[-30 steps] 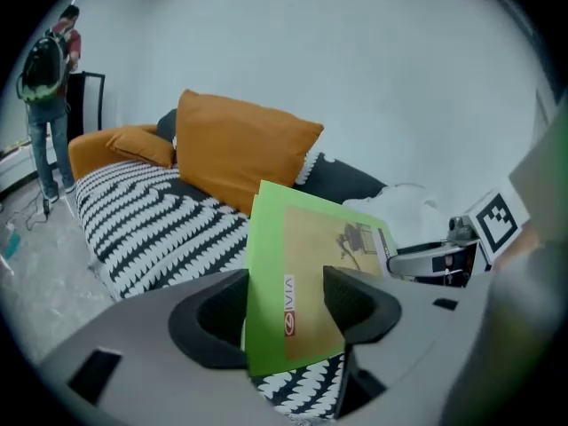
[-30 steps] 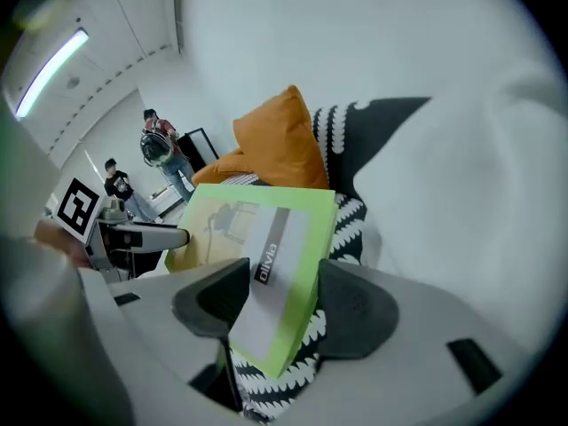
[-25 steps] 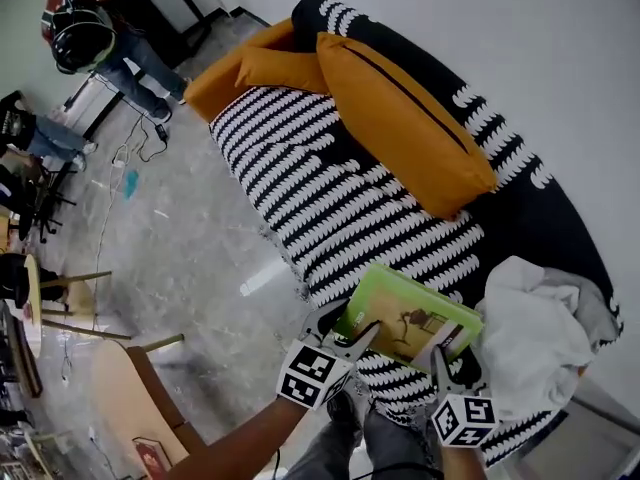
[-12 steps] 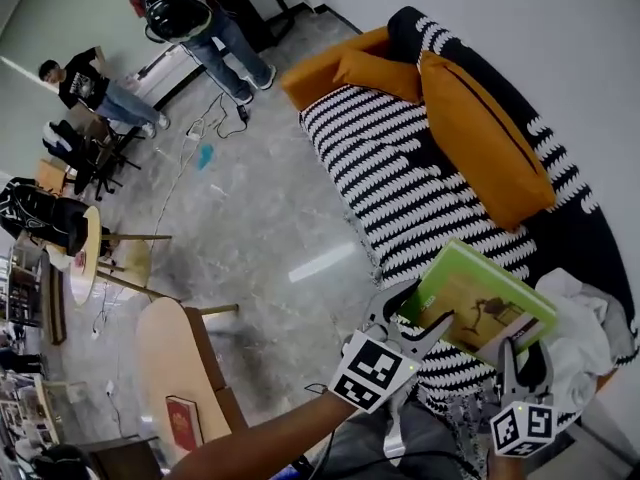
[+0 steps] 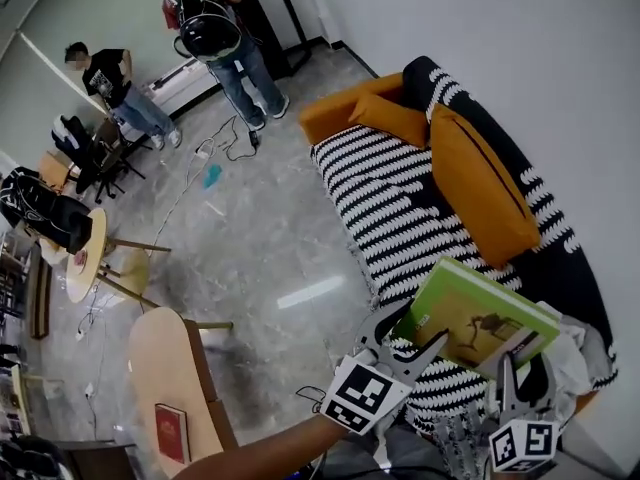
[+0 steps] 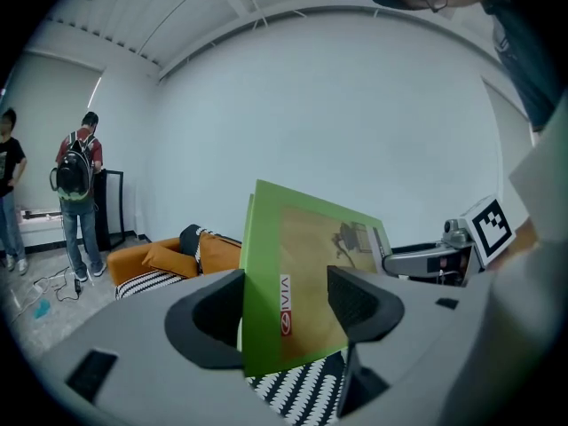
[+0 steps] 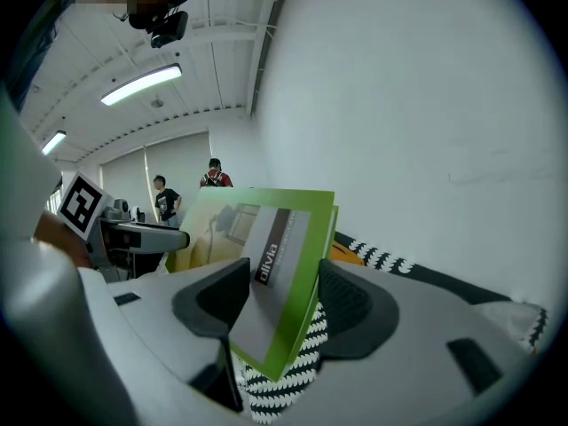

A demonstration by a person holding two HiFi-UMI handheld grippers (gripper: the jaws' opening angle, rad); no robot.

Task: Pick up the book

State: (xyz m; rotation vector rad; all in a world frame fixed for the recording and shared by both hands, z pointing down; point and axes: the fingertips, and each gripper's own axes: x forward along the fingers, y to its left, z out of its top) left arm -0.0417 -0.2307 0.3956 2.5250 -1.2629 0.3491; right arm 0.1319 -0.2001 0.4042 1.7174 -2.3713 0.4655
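Now the book [image 5: 480, 318] is raised well above the sofa [image 5: 400, 208], off its seat; left claw [image 5: 412, 328] and right claw [image 5: 524, 368] each clench a near corner. Pickup appears complete.

Two tongs show: the left tongs [image 5: 410, 330] and the right tongs [image 5: 522, 376]. There are two books, one green book [image 5: 480, 313] and one red book [image 5: 168, 433]. One striped sofa [image 5: 400, 203] carries three orange cushions: a long cushion [image 5: 485, 183], a small cushion [image 5: 390, 120] and an end cushion [image 5: 335, 116]. One white cloth [image 5: 575, 353] is there. Two people stand across the room: a person with a backpack [image 5: 222, 38] and a person in a black shirt [image 5: 112, 76]. Two tables can be counted, a wooden table [image 5: 160, 353] and a round table [image 5: 88, 258].
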